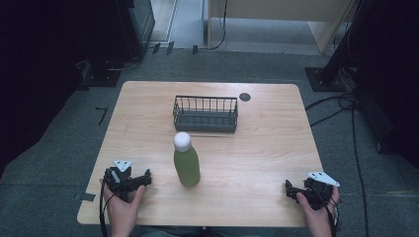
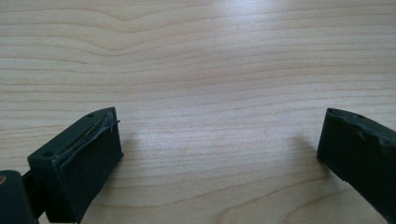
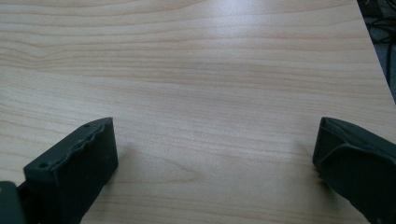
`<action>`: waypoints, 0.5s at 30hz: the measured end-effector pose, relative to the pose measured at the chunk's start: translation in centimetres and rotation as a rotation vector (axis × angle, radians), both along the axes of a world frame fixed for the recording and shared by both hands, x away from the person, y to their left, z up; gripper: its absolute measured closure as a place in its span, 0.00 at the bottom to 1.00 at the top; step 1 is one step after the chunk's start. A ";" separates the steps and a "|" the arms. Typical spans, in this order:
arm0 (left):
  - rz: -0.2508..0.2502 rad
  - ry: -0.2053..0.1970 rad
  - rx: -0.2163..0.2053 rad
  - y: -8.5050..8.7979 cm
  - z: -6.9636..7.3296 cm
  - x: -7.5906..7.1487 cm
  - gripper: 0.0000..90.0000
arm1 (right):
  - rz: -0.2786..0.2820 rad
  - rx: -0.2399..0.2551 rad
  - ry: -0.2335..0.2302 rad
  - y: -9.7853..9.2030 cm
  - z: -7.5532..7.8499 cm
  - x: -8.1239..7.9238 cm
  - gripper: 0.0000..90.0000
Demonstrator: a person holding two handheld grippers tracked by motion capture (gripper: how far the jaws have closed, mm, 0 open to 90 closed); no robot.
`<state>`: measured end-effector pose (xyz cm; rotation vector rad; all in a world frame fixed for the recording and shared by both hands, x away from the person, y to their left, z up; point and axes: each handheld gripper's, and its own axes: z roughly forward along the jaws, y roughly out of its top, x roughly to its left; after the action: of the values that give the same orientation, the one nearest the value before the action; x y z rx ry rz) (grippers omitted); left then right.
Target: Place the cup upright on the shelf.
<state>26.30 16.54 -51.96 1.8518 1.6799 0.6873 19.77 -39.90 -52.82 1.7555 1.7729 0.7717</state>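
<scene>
Bottle: you have one green juice bottle with a round white cap (image 1: 186,161), upright at the bench's centre, between your two grippers.
Basket: one black wire basket (image 1: 205,113), at 12 o'clock from the bottle, nothing in it.
Left hand-held gripper (image 1: 140,180): at 9 o'clock from the bottle, jaws wide apart, nothing between them.
Right hand-held gripper (image 1: 290,190): at 4 o'clock, jaws spread, holding nothing.
Bench: one light wooden bench (image 1: 257,148).

No text, label, brand, number or sign can be read anywhere in the pictures. The green bottle (image 1: 186,166) near the table's (image 1: 257,158) front edge bears no readable label, and the wire basket (image 1: 205,113) toward its far edge carries no marking.
</scene>
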 end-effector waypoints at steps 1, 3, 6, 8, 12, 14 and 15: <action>0.000 0.000 0.000 0.0 0.0 0.0 0.00 | 0.000 0.000 0.000 0.0 0.0 0.0 0.00; 0.001 -0.001 -0.001 0.0 0.0 0.0 0.00 | 0.003 0.000 -0.001 0.0 0.0 0.1 0.00; 0.013 -0.001 -0.002 -0.1 0.0 -0.1 0.00 | 0.004 -0.001 -0.002 0.0 0.0 0.1 0.00; 0.019 -0.001 -0.001 -0.1 0.0 -0.2 0.00 | 0.005 -0.001 -0.002 0.0 0.0 0.1 0.00; 0.006 0.004 0.001 0.0 0.0 -0.5 0.00 | 0.008 -0.001 -0.002 0.0 0.0 0.1 0.00; 0.004 0.007 0.002 -0.1 0.1 -0.7 0.00 | 0.007 -0.001 -0.002 0.0 0.0 0.1 0.00; 0.004 0.007 0.002 -0.1 0.1 -0.7 0.00 | 0.007 -0.001 -0.002 0.0 0.0 0.1 0.00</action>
<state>25.64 16.43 -51.89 1.8540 1.6886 0.6851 19.84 -39.89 -52.83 1.7485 1.7792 0.7751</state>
